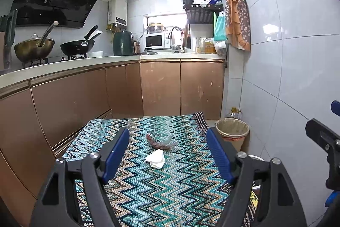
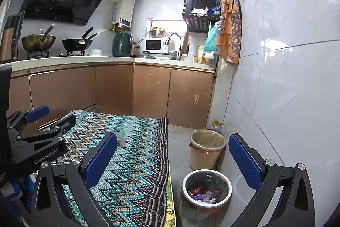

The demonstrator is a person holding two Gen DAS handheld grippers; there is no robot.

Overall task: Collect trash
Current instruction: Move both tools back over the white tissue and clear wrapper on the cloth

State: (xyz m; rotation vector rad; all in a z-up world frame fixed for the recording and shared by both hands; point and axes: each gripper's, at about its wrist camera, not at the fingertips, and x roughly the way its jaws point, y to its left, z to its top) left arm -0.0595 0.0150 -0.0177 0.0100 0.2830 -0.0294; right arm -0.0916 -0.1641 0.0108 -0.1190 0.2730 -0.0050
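Note:
A crumpled white tissue (image 1: pixel 156 159) lies on the zigzag-patterned cloth of the table (image 1: pixel 170 195). Just behind it lies a reddish, partly clear wrapper (image 1: pixel 162 141). My left gripper (image 1: pixel 167 151) is open, its blue pads wide apart on either side of both scraps and short of them, holding nothing. My right gripper (image 2: pixel 173 161) is also open and empty, out past the table's right edge above the floor. Below it stands a round bin with a black liner (image 2: pixel 207 188) holding colourful wrappers. In the right wrist view the wrapper (image 2: pixel 121 137) is half hidden behind the left pad.
A beige bin with a clear liner (image 2: pixel 207 147) stands behind the black-lined one, by the tiled wall (image 2: pixel 286 88), with an oil bottle (image 2: pixel 215 123) behind it. Brown kitchen cabinets (image 1: pixel 159 86) and a counter with pans run along the back and left.

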